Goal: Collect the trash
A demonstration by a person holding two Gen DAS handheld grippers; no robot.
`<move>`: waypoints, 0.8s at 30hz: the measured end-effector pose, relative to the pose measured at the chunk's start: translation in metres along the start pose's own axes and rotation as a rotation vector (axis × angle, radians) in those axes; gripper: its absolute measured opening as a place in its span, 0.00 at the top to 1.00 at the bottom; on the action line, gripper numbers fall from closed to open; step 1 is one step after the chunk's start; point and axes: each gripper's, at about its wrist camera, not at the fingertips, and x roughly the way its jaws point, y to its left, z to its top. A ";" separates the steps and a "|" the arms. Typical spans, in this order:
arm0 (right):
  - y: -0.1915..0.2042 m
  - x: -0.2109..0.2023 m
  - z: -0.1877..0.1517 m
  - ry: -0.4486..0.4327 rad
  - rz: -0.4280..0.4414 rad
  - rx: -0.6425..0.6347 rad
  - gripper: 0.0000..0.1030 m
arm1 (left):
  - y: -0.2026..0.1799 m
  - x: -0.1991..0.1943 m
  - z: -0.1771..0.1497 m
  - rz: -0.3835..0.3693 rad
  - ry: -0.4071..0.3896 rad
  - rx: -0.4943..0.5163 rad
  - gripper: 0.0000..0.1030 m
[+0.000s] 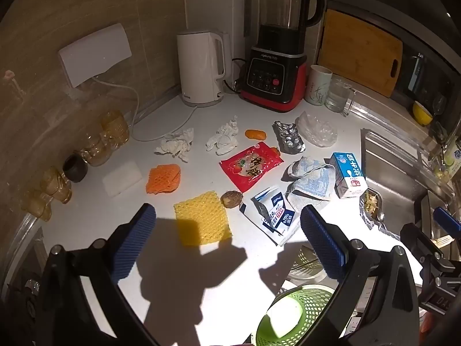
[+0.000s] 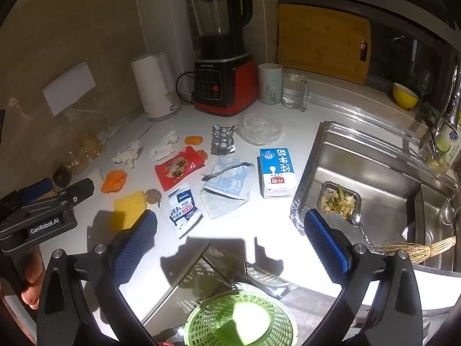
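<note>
Trash lies scattered on the white counter [image 1: 178, 282]: a yellow foam net [image 1: 201, 220], an orange foam net [image 1: 163, 179], a red snack wrapper [image 1: 250, 164], an alcohol-wipe packet [image 1: 273, 210], crumpled tissues [image 1: 175, 144], a foil blister pack [image 1: 289, 137], a blue face mask [image 1: 309, 183] and a milk carton [image 1: 347, 174]. A green perforated bin [image 2: 240, 320] stands below the counter's front edge. My left gripper [image 1: 227, 240] is open and empty above the yellow net. My right gripper [image 2: 230, 243] is open and empty above the counter's front, near the wipe packet [image 2: 183, 209].
A white kettle [image 1: 203, 67], a red blender [image 1: 276, 54], a cup [image 1: 318, 85] and a glass jug [image 1: 338, 93] stand at the back. A steel sink [image 2: 380, 173] with a food-scrap tray [image 2: 340, 200] is on the right. Amber glass jars [image 1: 95, 147] line the left wall.
</note>
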 end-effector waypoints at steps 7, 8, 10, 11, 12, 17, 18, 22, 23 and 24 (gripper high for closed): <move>0.003 -0.001 0.000 -0.003 -0.004 -0.004 0.02 | 0.001 0.000 0.001 -0.008 0.007 -0.009 0.06; 0.002 -0.001 0.000 -0.002 -0.001 -0.004 0.02 | 0.001 0.000 0.001 -0.005 0.006 -0.011 0.06; 0.003 -0.001 0.000 -0.002 -0.002 -0.004 0.02 | -0.004 0.002 -0.002 -0.006 0.007 -0.011 0.06; 0.003 -0.001 0.000 -0.002 -0.002 -0.004 0.02 | -0.005 0.001 -0.003 -0.005 0.007 -0.012 0.06; 0.004 -0.001 -0.001 -0.002 -0.002 -0.005 0.02 | -0.006 0.001 -0.003 -0.005 0.006 -0.013 0.06; 0.004 -0.002 -0.002 -0.002 -0.002 -0.004 0.02 | -0.001 0.001 -0.003 -0.014 0.006 -0.018 0.06; 0.005 -0.002 -0.002 -0.002 -0.002 -0.004 0.02 | -0.002 0.001 -0.003 -0.013 0.005 -0.017 0.06; 0.005 -0.002 -0.002 -0.001 -0.002 -0.005 0.02 | -0.001 0.001 -0.002 -0.014 0.009 -0.020 0.06; 0.005 -0.002 -0.002 -0.001 -0.003 -0.005 0.02 | -0.001 0.001 -0.003 -0.013 0.009 -0.020 0.06; 0.005 -0.002 -0.002 0.000 -0.004 -0.004 0.02 | -0.001 0.001 -0.003 -0.013 0.010 -0.021 0.06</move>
